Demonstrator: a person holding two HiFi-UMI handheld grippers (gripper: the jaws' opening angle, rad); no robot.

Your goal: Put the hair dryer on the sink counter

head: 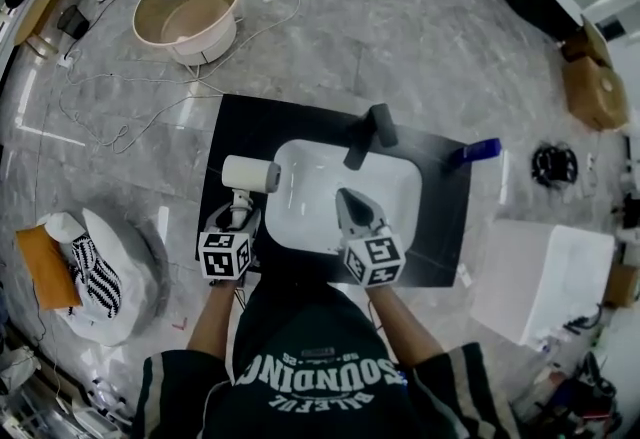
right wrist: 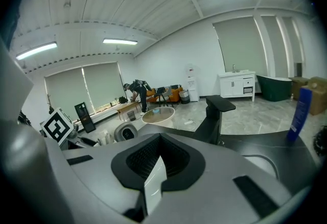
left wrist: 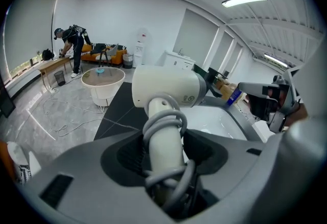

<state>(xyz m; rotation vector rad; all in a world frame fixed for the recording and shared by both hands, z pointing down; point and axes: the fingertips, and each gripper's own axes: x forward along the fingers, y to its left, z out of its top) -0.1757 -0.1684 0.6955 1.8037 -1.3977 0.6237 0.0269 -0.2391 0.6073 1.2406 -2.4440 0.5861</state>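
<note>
A white hair dryer (head: 250, 174) with a grey cord wound round its handle is over the left strip of the black sink counter (head: 232, 127), beside the white basin (head: 405, 177). My left gripper (head: 238, 213) is shut on its handle; the left gripper view shows the handle (left wrist: 166, 136) between the jaws and the barrel (left wrist: 168, 88) lying across above. Whether the dryer touches the counter I cannot tell. My right gripper (head: 351, 199) hovers over the basin, shut with nothing in it (right wrist: 156, 167). The dryer's round end (right wrist: 125, 132) shows at the left of the right gripper view.
A black faucet (head: 368, 135) stands at the basin's back and a blue bottle (head: 476, 152) at the counter's right. On the floor are a round tub (head: 190, 7), loose cables (head: 130, 97), a white bag (head: 100, 277), a white box (head: 545, 282) and cardboard boxes (head: 590, 77).
</note>
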